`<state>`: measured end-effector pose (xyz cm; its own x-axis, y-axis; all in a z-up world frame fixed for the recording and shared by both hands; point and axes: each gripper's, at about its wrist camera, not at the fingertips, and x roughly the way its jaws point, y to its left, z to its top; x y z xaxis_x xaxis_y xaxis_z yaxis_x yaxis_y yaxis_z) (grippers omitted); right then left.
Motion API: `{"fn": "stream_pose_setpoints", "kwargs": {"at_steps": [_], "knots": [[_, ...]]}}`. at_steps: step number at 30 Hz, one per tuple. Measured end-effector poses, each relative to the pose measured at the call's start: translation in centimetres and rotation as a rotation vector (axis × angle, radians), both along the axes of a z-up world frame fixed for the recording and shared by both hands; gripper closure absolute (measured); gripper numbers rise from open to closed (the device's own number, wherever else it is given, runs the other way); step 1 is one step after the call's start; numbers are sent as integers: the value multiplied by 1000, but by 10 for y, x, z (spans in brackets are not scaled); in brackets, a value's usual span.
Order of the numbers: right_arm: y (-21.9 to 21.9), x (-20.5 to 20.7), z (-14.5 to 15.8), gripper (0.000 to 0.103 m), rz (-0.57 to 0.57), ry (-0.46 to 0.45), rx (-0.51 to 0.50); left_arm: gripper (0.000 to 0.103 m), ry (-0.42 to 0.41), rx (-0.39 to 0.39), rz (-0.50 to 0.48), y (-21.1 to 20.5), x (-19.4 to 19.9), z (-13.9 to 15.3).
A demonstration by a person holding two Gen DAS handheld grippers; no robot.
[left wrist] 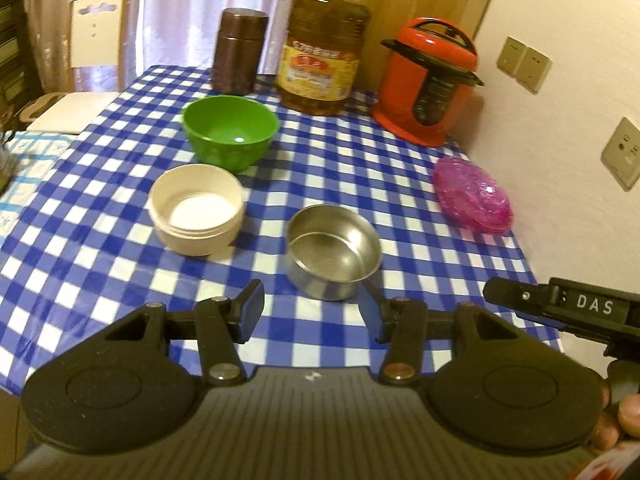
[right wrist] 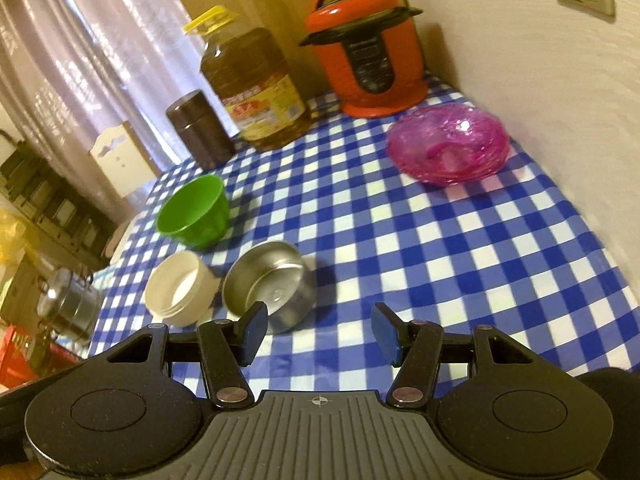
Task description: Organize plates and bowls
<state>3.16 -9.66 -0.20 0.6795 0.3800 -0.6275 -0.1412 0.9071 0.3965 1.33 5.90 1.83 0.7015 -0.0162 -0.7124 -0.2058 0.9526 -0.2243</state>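
Note:
On the blue-and-white checked tablecloth [left wrist: 100,264] stand a green bowl [left wrist: 231,131], a cream bowl [left wrist: 197,209] and a steel bowl [left wrist: 333,249]. Pink glass plates [left wrist: 474,195] lie stacked near the wall. My left gripper [left wrist: 312,312] is open and empty, just short of the steel bowl. The right gripper's finger [left wrist: 560,308] enters from the right edge. In the right wrist view my right gripper [right wrist: 319,330] is open and empty over the cloth [right wrist: 460,280], right of the steel bowl [right wrist: 269,286]; the cream bowl [right wrist: 182,288], green bowl [right wrist: 194,212] and pink plates [right wrist: 448,148] sit beyond.
At the table's far side stand a brown canister [left wrist: 238,51], a large oil bottle [left wrist: 322,46] and an orange pressure cooker [left wrist: 428,80]. The wall [left wrist: 580,160] with sockets runs along the right. A chair [left wrist: 98,32] stands behind at left; a steel pot [right wrist: 70,308] sits off the table's left.

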Motion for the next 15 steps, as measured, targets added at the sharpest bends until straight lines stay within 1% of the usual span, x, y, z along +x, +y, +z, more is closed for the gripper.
{"fn": "stream_pose_setpoints", "kwargs": {"at_steps": [8, 15], "knots": [[18, -2, -4, 45, 37, 10, -20, 55, 11, 15, 32, 15, -10, -2], [28, -4, -8, 45, 57, 13, -47, 55, 13, 21, 43, 20, -11, -4]]}}
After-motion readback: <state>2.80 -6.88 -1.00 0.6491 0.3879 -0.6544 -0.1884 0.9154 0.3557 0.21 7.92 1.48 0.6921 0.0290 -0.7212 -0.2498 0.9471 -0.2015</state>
